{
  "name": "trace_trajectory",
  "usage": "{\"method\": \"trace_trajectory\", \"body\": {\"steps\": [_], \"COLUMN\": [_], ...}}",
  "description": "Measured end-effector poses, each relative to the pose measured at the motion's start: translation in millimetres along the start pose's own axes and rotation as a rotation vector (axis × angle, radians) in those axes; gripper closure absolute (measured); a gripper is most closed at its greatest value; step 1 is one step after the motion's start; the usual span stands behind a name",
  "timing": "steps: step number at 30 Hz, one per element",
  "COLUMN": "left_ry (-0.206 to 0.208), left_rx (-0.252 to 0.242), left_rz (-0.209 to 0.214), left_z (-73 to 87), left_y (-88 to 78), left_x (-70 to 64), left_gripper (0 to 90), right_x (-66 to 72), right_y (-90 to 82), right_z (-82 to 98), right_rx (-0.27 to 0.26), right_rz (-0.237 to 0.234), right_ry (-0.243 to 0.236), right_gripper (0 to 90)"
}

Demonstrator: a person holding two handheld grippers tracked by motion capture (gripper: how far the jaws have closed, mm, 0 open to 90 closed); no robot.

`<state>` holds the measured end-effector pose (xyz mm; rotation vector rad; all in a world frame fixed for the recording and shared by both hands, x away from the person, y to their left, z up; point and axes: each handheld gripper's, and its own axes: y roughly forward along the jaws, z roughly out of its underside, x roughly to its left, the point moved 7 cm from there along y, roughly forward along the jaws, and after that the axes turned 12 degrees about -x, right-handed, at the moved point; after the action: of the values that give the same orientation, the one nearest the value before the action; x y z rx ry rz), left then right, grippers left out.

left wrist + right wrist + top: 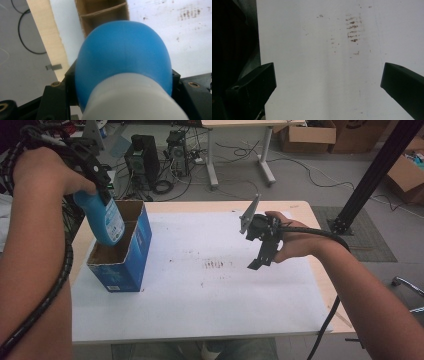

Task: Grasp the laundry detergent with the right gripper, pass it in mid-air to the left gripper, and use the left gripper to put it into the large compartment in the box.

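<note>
one blue bottle [102, 220], one box [122, 255], two hand-held grippers

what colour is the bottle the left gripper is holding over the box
Blue body with a white cap end; the bottle shows best in the left gripper view.

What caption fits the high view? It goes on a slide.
Left tool lowers a blue bottle into an open blue box; right tool waits open.

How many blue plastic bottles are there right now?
1. The blue plastic bottle hangs gripped in the left gripper, partway into the open blue cardboard box at the table's left. More could be hidden inside the box.
</note>
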<state>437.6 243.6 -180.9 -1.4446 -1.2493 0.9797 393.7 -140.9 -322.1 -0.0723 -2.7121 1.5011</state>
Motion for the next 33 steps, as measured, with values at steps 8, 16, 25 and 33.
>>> {"method": "trace_trajectory", "body": {"steps": [8,16,25,33], "left_ry": [-0.026,-0.035,-0.043,-0.049], "left_rx": [0.010,0.027,0.042,0.046], "left_rz": [-0.003,0.011,0.028,0.023], "left_z": [8.7,18.0,26.1,32.1], "left_y": [34.6,75.5,113.1,137.6], "left_x": [8.3,9.0,5.7,7.9], "left_gripper": [38.9,38.9,38.9,38.9], "right_x": [2.0,4.1,5.8,6.3], "right_y": [-0.4,-0.5,3.7,7.7], "right_z": [2.4,3.9,6.1,9.3], "right_rx": [0.010,0.021,0.048,0.058], "right_rz": [-0.001,-0.001,-0.012,-0.021], "right_ry": [0.002,0.004,0.008,0.017], "right_gripper": [0.0,0.0,0.0,0.0]}}
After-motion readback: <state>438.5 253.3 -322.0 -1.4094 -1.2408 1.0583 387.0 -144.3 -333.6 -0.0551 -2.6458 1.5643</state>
